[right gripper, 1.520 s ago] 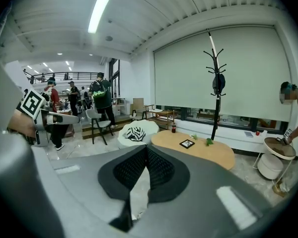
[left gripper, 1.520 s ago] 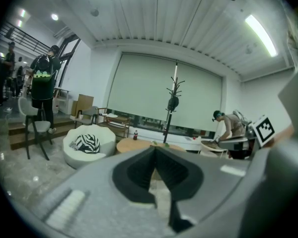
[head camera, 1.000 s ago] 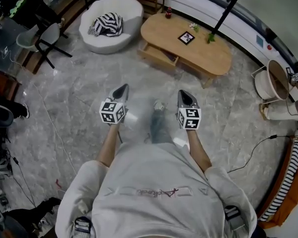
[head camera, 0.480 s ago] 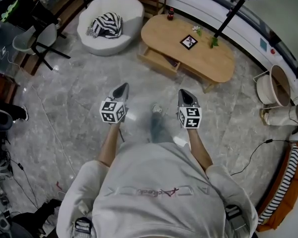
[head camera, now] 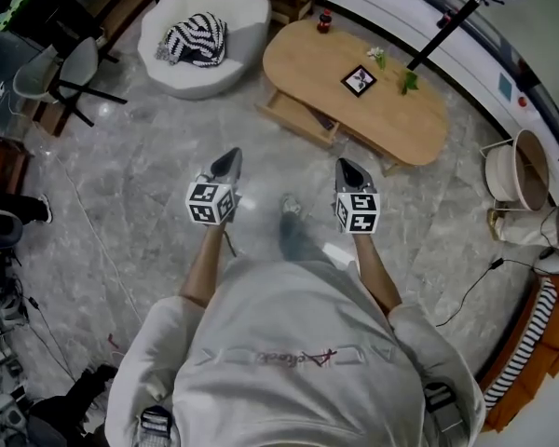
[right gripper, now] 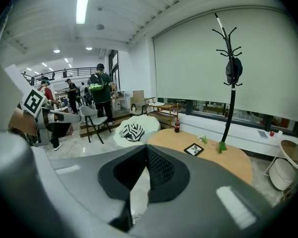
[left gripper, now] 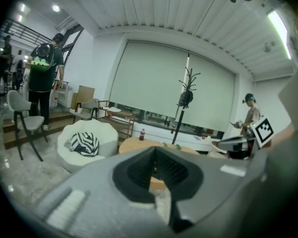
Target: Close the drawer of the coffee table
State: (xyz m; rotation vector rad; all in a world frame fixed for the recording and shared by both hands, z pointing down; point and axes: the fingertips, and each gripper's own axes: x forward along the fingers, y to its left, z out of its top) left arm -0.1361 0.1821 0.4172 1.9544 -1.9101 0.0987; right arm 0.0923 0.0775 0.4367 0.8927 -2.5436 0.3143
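Facing the coffee table from well apart, the person is holding the left gripper and the right gripper clenched on nothing, while the drawer is sticking out open on the table's near left side, leaving the whole closing push undone.

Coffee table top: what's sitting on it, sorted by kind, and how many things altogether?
bottle: 1
picture frame: 1
small green plants: 2
Total on the coffee table: 4
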